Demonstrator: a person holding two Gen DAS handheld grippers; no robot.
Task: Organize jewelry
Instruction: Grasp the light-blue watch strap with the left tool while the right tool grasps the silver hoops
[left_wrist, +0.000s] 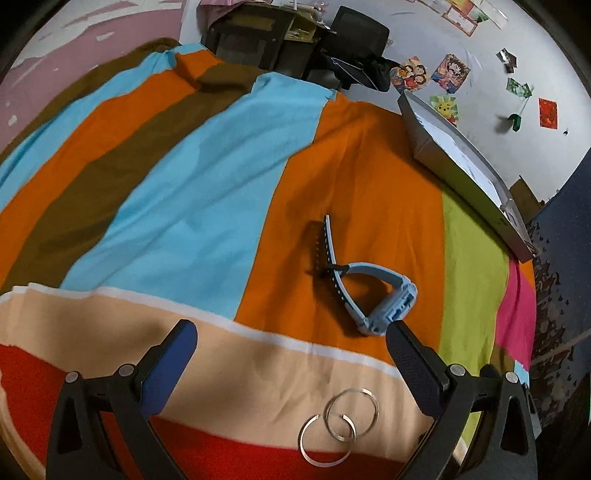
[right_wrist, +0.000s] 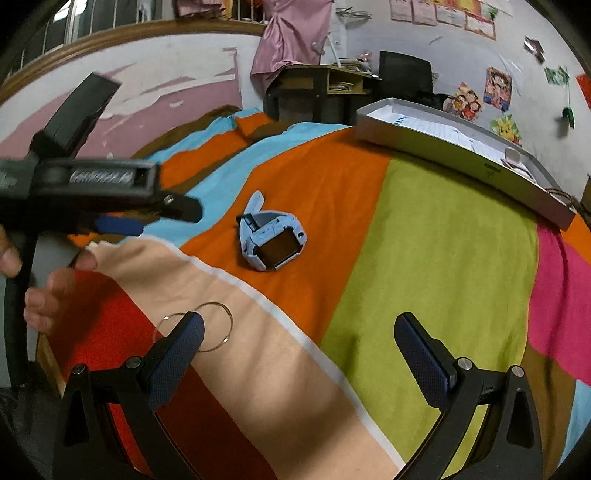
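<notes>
Both wrist cams low, facing shared watch (left_wrist: 373, 295).

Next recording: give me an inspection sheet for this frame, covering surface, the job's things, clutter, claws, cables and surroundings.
Surface: bed under a striped blanket in blue, orange, brown, green, pink, red and beige.
Job's things: light blue watch lying on an orange stripe; two silver hoops overlapping where beige meets red; grey tray at the far edge, holding papers.
Clutter: nothing seen on the blanket besides these.
Claws: left claw open and empty, hoops between its fingers, watch at its right fingertip; right claw open and empty.
Cables: possibly some wires by the tray's right end, too small to tell.
Surroundings: desk, dark chair, cartoon posters on the wall.
</notes>
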